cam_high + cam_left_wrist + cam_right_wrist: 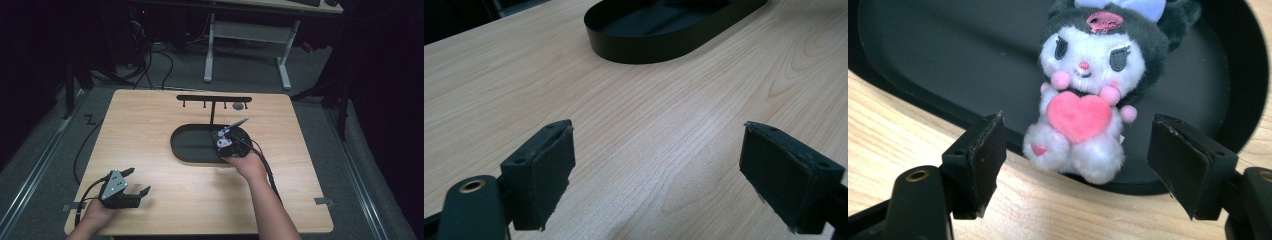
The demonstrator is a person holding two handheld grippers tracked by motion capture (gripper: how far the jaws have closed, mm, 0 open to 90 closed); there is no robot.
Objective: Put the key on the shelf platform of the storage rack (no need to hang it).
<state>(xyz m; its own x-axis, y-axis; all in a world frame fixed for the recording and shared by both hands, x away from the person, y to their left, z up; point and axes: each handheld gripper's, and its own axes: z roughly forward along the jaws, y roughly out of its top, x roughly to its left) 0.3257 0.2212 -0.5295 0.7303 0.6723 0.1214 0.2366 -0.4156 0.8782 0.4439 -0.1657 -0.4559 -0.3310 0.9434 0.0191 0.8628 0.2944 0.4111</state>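
Observation:
A small plush toy (1088, 85) with a white face, dark hood and pink heart lies at one end of the black oval tray (923, 60), its feet resting on the tray's near rim. My right gripper (1077, 127) is open, one jaw on each side of the toy, and the pads do not touch it. From above, the right gripper (224, 138) hovers over the right end of the tray (190, 150). My left gripper (139, 180) rests open near the table's front left corner, with nothing but bare wood between the jaws of the left gripper (659, 132).
A black T-shaped rack (212, 98) with several hooks rises from the tray's back edge, with a small round piece (239, 106) hanging near its right end. The wooden table (150, 125) ends close behind the rack. The tray (644, 50) lies ahead of the left gripper.

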